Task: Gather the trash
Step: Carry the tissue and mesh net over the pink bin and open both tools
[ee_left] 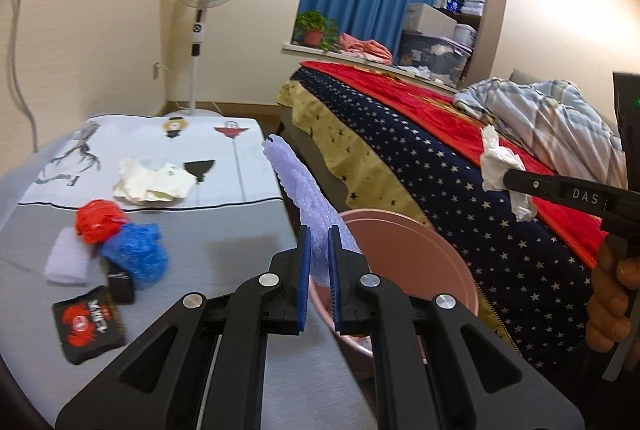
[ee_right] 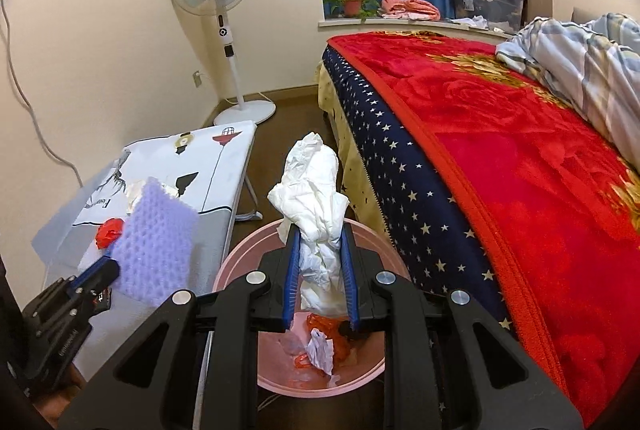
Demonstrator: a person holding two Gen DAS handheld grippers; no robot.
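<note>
Both grippers grip trash over the pink bin (ee_right: 236, 262): left gripper (ee_left: 319, 262) clamps a purple foam sheet (ee_left: 304, 190) sticking up past its fingers, right gripper (ee_right: 320, 262) pinches crumpled white tissue (ee_right: 316, 190) directly above the bin's litter

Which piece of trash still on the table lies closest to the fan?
The crumpled cream paper, lying on the printed cloth. The red bag, blue bag and black crab packet lie nearer the camera.

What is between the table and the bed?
The pink bin stands on the floor between the table and the bed, seen in the right wrist view.
</note>
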